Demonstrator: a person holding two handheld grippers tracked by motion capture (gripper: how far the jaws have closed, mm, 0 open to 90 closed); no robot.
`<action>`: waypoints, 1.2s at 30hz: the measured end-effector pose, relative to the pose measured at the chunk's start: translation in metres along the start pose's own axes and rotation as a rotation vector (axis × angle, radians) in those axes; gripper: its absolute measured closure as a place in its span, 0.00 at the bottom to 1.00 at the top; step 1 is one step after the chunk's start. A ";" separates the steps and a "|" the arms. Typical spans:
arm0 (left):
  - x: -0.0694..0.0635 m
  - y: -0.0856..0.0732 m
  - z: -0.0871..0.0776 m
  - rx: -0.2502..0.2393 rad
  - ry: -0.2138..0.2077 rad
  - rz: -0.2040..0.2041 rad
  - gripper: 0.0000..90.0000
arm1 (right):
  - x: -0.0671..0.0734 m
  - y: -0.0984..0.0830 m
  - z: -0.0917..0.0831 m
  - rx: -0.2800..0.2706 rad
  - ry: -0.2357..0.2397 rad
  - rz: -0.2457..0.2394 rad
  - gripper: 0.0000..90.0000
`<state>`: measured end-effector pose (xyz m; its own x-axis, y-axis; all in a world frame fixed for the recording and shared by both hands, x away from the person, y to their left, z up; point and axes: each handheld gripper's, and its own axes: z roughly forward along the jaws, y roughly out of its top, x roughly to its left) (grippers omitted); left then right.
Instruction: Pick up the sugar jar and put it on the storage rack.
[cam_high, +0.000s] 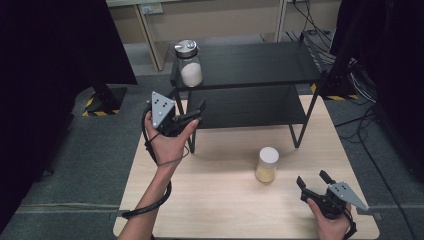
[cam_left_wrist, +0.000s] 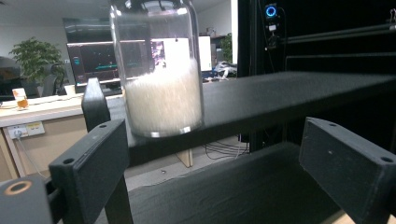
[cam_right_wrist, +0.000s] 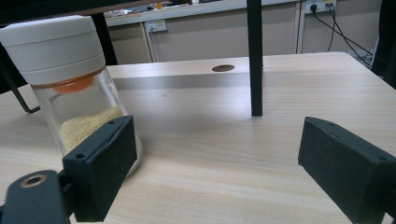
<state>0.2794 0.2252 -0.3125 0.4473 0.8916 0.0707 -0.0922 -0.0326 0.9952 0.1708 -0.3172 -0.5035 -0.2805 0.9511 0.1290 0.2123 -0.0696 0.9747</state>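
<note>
Left gripper (cam_high: 196, 113) wide open and empty, just below the metal-lidded jar (cam_high: 189, 64) on the shelf's (cam_high: 260, 62) top corner; right gripper (cam_high: 312, 180) gapes too, holding nothing, near the white-lidded jar (cam_high: 267, 164) on the table (cam_high: 220, 200)

Soft, even overhead light brightens the pale wooden table (cam_high: 225, 200), while the room's edges fall into deep black. The rack casts a faint shadow. Up close, the jar of white grains (cam_left_wrist: 161, 93) looks motion-blurred, its glass catching reflections.

white-grain jar (cam_left_wrist: 159, 70): top cut off, blurred | beige-lid jar (cam_right_wrist: 70, 88): base behind claw
</note>
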 end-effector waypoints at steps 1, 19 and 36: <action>-0.001 -0.004 -0.002 0.001 -0.002 0.003 0.09 | 0.000 0.000 0.000 0.000 0.000 0.000 0.13; -0.010 -0.040 -0.018 0.006 -0.054 0.028 0.09 | 0.000 0.000 0.000 0.000 0.000 -0.002 0.13; -0.019 -0.088 -0.035 0.032 -0.106 -0.006 0.09 | 0.001 0.000 0.000 0.001 -0.002 -0.004 0.13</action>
<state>0.2478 0.2265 -0.4036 0.5393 0.8393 0.0694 -0.0612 -0.0431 0.9972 0.1705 -0.3166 -0.5032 -0.2800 0.9519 0.1247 0.2125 -0.0652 0.9750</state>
